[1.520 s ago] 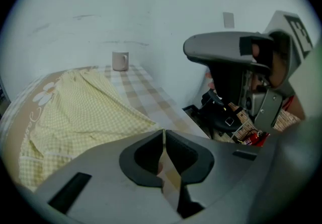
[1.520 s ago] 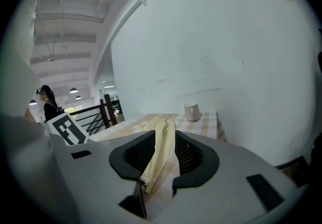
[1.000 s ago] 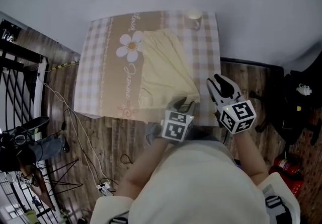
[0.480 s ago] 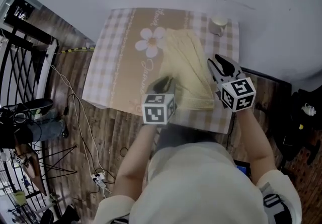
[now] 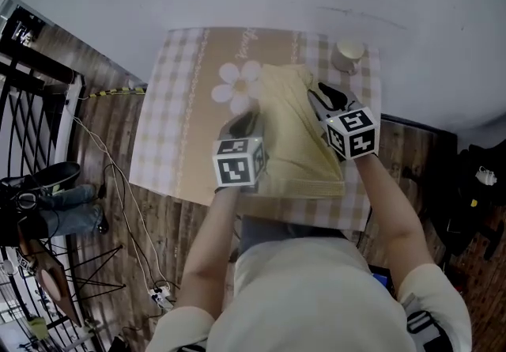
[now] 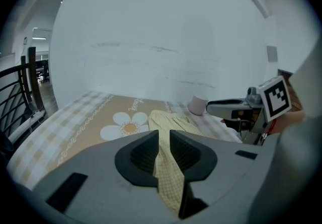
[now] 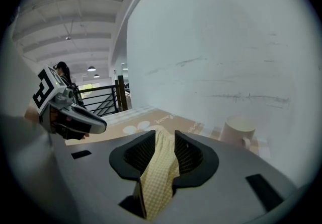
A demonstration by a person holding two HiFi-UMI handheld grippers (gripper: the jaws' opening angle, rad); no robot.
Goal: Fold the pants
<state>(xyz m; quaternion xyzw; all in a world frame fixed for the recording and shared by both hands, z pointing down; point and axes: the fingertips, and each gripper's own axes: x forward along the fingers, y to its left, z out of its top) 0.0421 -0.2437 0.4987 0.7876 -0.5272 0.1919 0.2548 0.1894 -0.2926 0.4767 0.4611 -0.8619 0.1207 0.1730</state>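
Observation:
Pale yellow pants lie on the checked tablecloth, partly doubled over. My left gripper is at their left edge; its jaws are closing with yellow cloth between the pads. In the left gripper view that cloth runs from the jaws down to the table. My right gripper is over the pants' far right part. It is shut on a fold of the same cloth, which hangs out of its jaws.
A white cup stands at the table's far right corner, close to the right gripper. A daisy print marks the cloth left of the pants. A white wall rises behind the table. Black railing and cables lie at the left.
Both grippers have moved from the table's near edge toward the far side, drawing the pants' near end over the rest. The left jaws have narrowed onto the cloth.

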